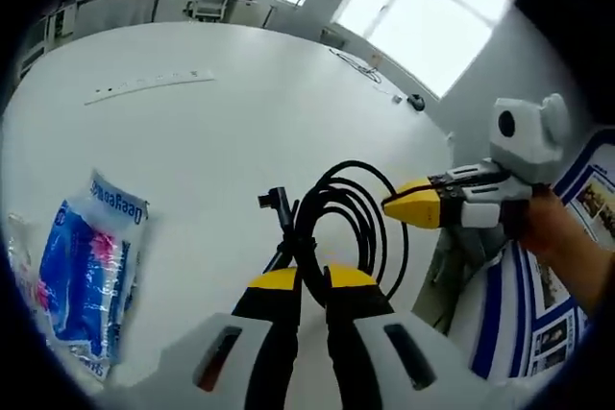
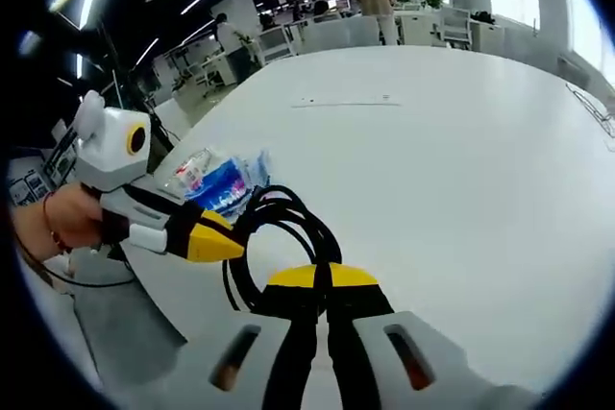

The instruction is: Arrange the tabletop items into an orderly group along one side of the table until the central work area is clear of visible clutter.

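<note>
1. A coiled black cable [image 1: 341,218], smooth and round in section, was seen lifted above the pale, matte white table [image 1: 221,122] in the left gripper view; its loops were gathered into an oval bundle, and a short free end with an angled plug projected to the left of the coil.
2. The left gripper [image 1: 312,285], with black jaws capped in yellow, was closed on the lower part of the coil, the strands being pinched between the two tips.
3. The right gripper [image 1: 408,206], entering the same view from the right, was held by a hand [image 1: 548,223]; its yellow-tipped jaws lay together against the outer edge of the coil. In the right gripper view the right gripper [image 2: 320,283] was shown clamped on the cable [image 2: 288,228], with the jaws drawn together around the bundled strands.
4. The left gripper [image 2: 226,240] appeared in the right gripper view from the left, its yellow tip touching the loop.
5. A crinkled, glossy blue and white plastic packet [image 1: 82,271] with printed lettering lay flat on the table near the left edge of the left gripper view, apart from the cable; the same packet [image 2: 226,182] was seen just behind the coil in the right gripper view.
6. A long, narrow white strip [image 1: 149,85] rested further back on the tabletop.
</note>
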### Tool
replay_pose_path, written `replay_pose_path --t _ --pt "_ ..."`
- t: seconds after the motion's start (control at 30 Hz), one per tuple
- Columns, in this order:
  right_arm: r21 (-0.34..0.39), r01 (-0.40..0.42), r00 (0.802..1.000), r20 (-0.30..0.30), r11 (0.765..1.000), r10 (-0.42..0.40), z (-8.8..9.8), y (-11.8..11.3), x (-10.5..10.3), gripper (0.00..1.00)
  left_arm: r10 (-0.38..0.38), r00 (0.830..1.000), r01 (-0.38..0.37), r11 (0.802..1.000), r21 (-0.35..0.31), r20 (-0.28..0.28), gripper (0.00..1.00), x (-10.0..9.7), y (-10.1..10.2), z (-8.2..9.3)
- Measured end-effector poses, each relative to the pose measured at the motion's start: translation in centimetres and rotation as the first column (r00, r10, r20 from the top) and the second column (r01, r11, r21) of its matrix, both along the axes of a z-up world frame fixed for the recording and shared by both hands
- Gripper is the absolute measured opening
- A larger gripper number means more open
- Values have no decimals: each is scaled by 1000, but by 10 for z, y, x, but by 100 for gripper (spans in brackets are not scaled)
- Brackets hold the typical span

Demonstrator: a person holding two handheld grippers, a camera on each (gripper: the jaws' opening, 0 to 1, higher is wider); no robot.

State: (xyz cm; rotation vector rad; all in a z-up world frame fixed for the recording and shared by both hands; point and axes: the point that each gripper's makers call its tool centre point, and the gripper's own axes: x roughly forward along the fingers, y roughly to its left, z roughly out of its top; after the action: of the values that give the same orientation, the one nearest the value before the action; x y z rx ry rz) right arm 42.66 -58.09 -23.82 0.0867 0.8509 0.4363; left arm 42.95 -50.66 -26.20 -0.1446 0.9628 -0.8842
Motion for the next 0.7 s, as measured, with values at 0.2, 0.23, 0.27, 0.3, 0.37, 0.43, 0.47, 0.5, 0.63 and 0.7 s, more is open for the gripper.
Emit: replay_pose_path --t 0.2,0.23,0.27,0.3,0.37,0.43,0.47,0.5,0.63,0.7 --pt "-11 8 999 -38 1000 -8 -17 -14 3 0 1 999 -1 1000 3 -37 6 4 -12 -16" --pt "-12 9 999 -46 1000 -10 -21 -16 5 0 3 999 -3 1000 2 -47 6 5 -14 -20" --pt "-12 10 999 -51 1000 -11 -24 -18 6 0 4 999 -4 1000 1 -52 6 6 -15 -22" --pt "-12 11 998 -58 1000 -12 -28 -20 7 0 5 998 -5 1000 2 -56 6 6 -16 -23" --pt "-18 11 998 -66 1000 -13 -32 -22 7 0 5 997 -5 1000 4 -74 6 6 -20 -30" --pt "-15 14 997 -74 1000 -15 -35 -24 7 0 6 996 -6 1000 7 -83 6 6 -23 -35" --pt "-16 15 997 -77 1000 -16 -37 -25 7 0 7 996 -6 1000 7 -85 6 6 -23 -36" --pt "-17 16 996 -84 1000 -17 -40 -27 7 0 9 995 -9 1000 6 -96 6 7 -26 -40" --pt "-10 27 994 -109 1000 -28 -52 -34 7 0 14 994 -12 1000 10 -110 6 8 -30 -47" --pt "-10 30 992 -120 1000 -31 -59 -38 8 0 14 993 -12 1000 15 -115 6 8 -32 -51"
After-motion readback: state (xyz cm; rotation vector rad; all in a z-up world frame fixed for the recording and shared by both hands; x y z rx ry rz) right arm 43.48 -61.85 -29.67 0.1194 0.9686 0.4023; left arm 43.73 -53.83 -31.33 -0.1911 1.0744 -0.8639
